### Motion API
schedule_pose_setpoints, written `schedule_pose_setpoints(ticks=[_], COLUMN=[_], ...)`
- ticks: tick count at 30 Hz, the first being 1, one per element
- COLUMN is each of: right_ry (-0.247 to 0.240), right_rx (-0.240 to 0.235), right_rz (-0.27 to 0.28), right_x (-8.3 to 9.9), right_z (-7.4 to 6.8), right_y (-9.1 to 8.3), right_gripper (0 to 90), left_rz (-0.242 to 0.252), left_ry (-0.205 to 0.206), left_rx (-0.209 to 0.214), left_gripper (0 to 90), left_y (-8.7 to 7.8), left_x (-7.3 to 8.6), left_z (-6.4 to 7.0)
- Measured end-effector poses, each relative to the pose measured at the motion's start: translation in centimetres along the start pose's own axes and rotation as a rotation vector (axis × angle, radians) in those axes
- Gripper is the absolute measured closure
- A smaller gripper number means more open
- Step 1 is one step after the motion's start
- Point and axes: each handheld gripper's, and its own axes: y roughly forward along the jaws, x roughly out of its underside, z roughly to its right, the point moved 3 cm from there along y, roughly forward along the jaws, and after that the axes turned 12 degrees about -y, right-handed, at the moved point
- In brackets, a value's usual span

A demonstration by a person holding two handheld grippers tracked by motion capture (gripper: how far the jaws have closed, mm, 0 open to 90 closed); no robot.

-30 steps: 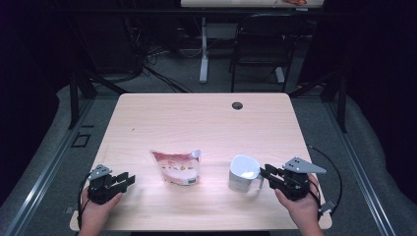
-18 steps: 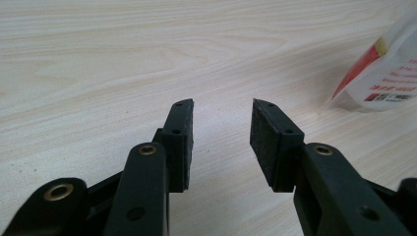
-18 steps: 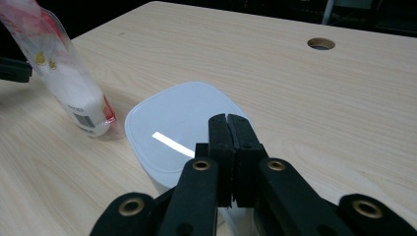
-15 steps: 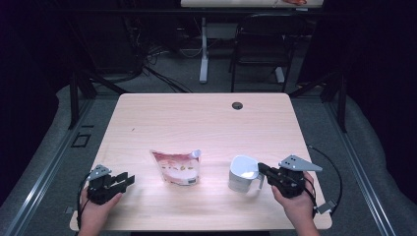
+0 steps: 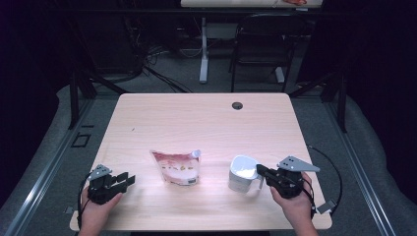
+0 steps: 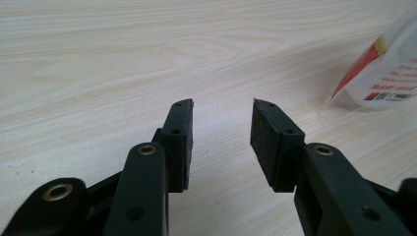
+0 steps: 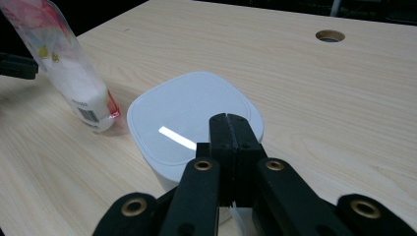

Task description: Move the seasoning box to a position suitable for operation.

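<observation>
While closed, the right tongs (image 7: 230, 129) touch a glossy square-rimmed cup (image 7: 194, 125).

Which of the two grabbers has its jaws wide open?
The left gripper, beside the pouch: a gap shows between its jaws. The right gripper has jaws pressed together at the white container.

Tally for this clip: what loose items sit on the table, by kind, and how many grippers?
Pouch: 1
White cup: 1
Grippers: 2, left and right
Total: 4
</observation>
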Motion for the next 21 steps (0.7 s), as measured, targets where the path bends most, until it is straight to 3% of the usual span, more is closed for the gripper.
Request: schedule_pose_setpoints(ticks=[21], right_ry=[0.032], right_rx=[-0.009], right_rz=[0.015], right_x=[0.46], right_z=[0.15], right_y=[-0.38], right_gripper=[90.0], left_rz=[0.001], left_ry=[-0.001], left_rx=[0.0], left_gripper=[60.8], left_y=[0.02], left_x=[0.0], left_z=[0.01])
